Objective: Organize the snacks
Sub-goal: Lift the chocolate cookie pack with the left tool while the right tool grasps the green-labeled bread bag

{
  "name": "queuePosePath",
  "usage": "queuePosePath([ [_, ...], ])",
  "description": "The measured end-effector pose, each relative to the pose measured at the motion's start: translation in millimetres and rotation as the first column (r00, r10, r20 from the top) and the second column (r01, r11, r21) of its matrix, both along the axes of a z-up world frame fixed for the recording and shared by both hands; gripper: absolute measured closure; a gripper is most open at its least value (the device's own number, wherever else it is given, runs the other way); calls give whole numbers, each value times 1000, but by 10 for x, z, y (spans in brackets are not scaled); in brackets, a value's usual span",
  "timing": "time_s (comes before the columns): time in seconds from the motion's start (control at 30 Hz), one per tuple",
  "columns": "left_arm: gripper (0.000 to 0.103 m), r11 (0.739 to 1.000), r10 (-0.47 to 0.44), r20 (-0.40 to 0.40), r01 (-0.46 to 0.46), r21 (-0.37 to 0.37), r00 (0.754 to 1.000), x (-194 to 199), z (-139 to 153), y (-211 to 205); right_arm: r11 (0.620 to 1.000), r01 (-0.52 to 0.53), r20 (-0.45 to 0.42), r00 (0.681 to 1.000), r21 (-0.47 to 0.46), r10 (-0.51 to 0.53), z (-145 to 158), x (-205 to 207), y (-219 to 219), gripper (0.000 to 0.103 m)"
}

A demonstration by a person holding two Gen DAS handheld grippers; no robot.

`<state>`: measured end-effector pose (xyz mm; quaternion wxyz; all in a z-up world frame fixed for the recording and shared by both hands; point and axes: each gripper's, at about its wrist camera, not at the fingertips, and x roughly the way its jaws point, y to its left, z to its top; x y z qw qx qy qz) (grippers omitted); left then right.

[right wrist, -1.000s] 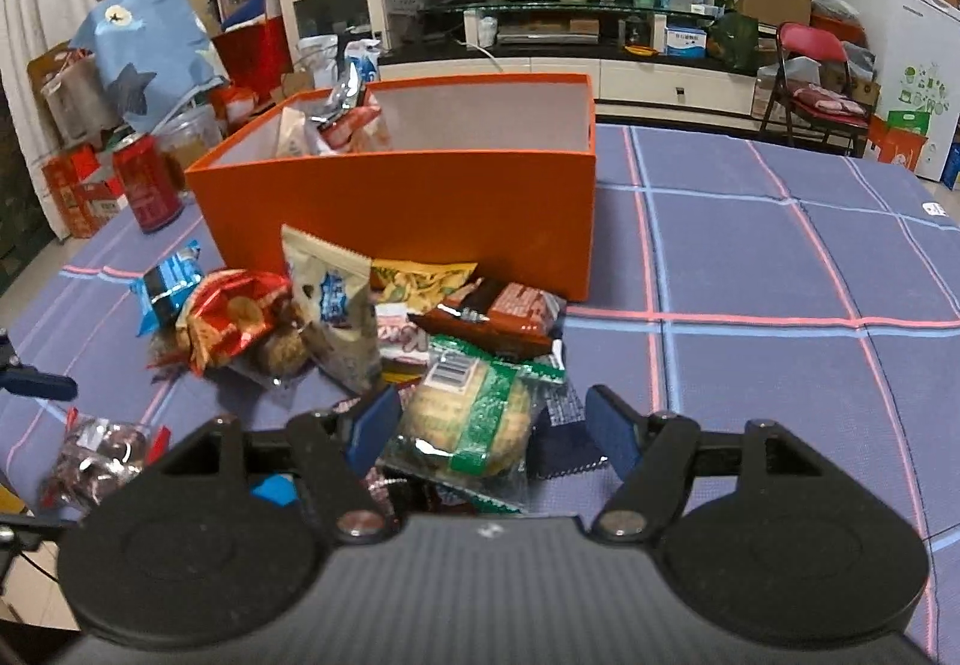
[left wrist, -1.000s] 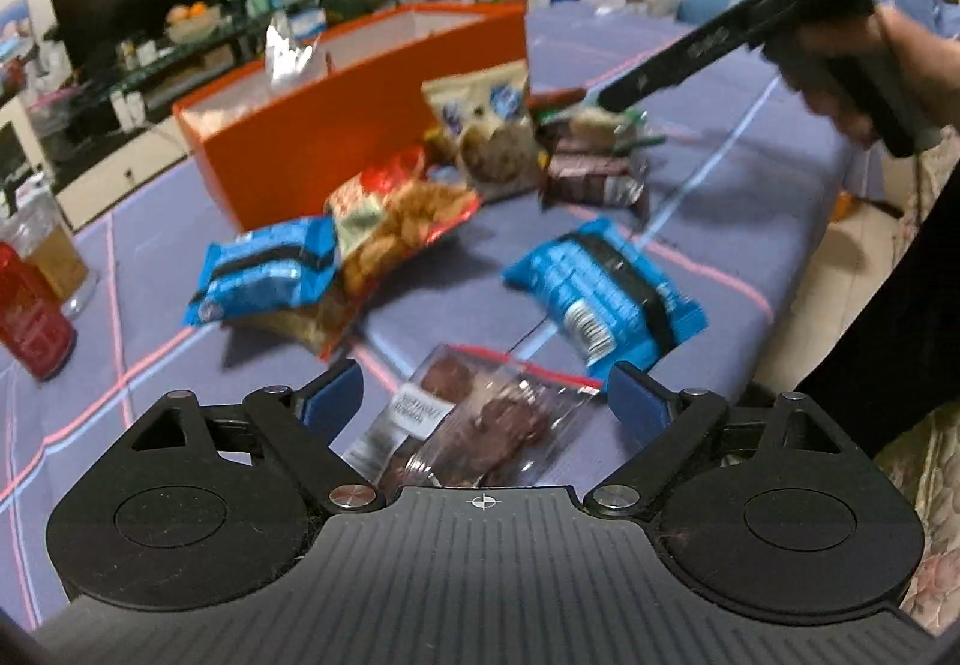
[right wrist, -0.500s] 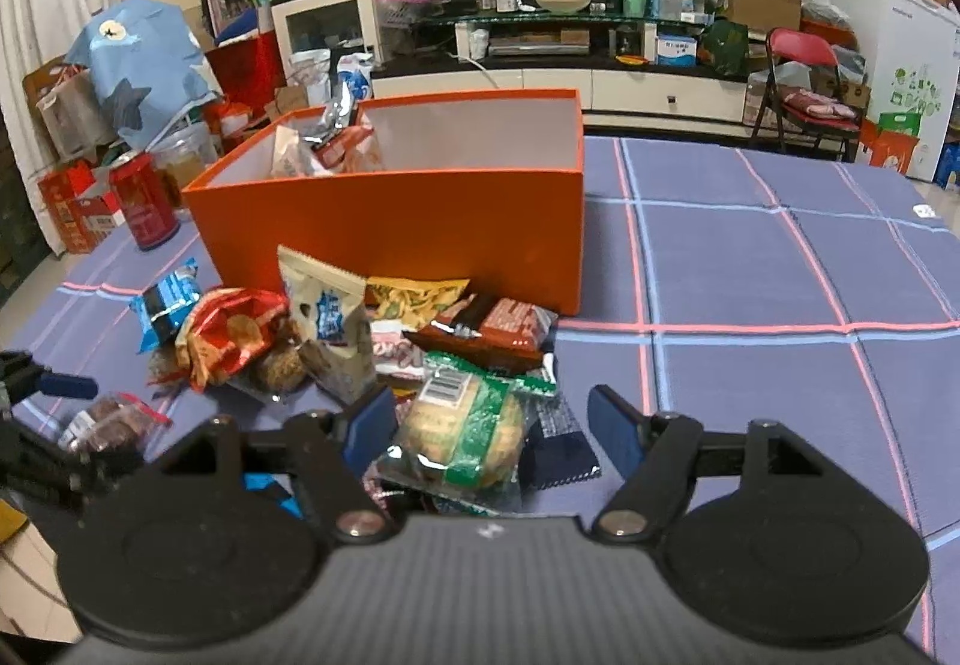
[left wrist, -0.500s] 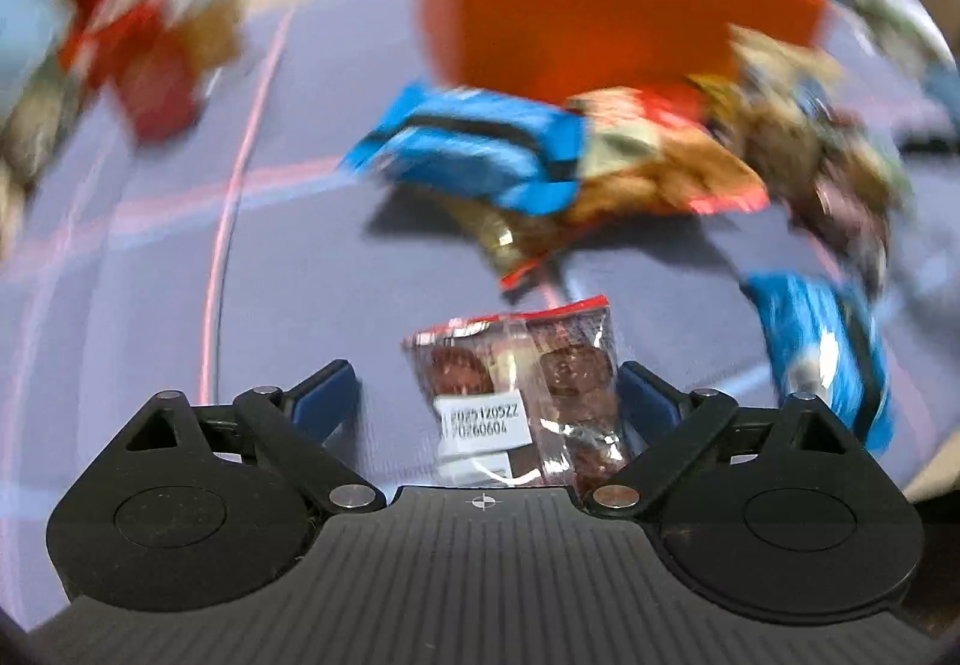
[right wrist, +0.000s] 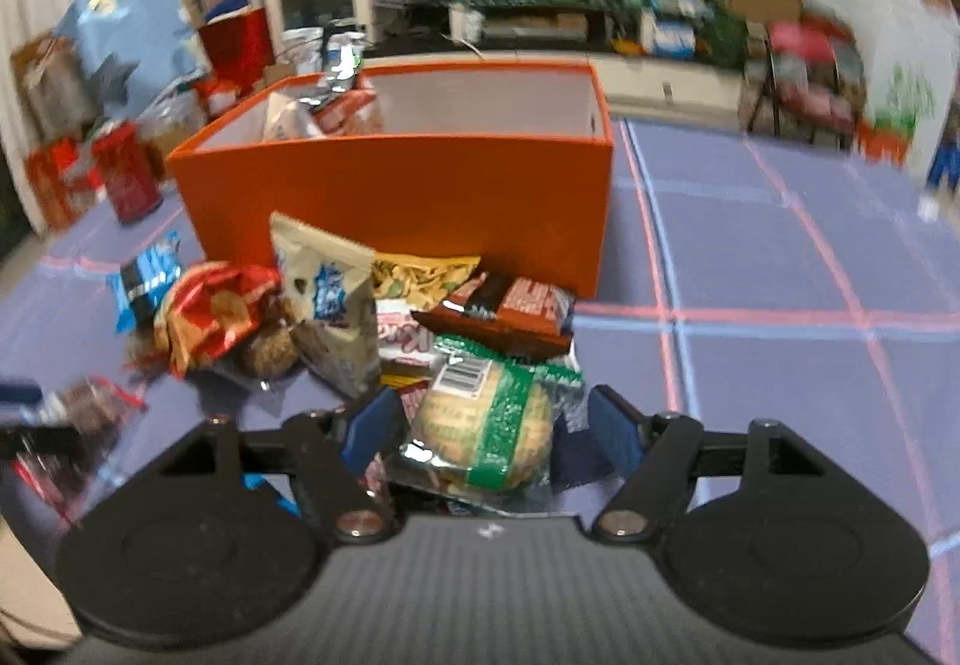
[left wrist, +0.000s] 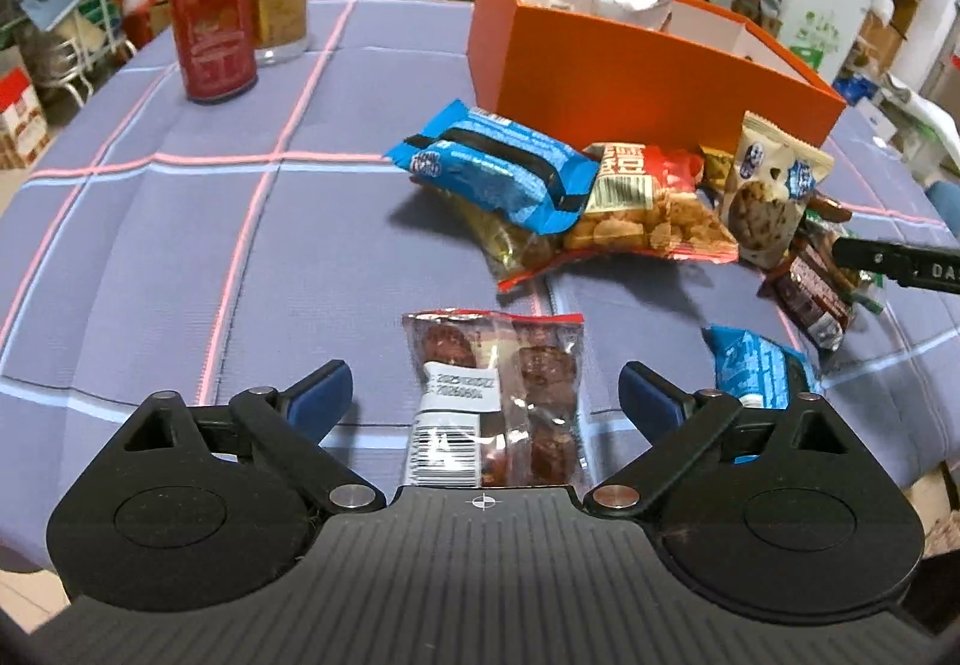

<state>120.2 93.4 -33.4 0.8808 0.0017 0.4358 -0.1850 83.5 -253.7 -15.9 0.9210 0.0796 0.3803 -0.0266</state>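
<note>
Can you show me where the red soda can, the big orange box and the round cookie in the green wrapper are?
red soda can [left wrist: 211, 29], left wrist view, middle of its side.
orange box [right wrist: 396, 200], right wrist view, its front wall.
cookie in the green wrapper [right wrist: 486, 416], right wrist view, its middle.

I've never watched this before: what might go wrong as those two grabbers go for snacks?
The left hand-held gripper straddles a slippery clear date packet; it could slide out. The right hand-held gripper closes around a green-wrapped cake atop the snack pile, so neighbouring packets might get pinched or dragged along.
</note>
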Motion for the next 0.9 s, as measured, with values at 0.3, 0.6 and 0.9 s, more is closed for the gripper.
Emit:
queuePosePath([
  [0.3, 33, 1000, 8, -6, -8, -12, 1000, -54, -16, -26, 994, 33, -70, 997, 101, -26, -118, 61, -118, 45],
  [0.6, 75, 1000, -10, -33, 11, 29, 999, -52, -118, -184, 994, -2, -65, 998, 114, 9, -109, 45, -146, 52],
  [0.9, 86, 999, -22, 15, 21, 49, 1000, -135, 42, -272, 998, -54, 18, 998, 43, 53, 116, -87, -72, 52],
])
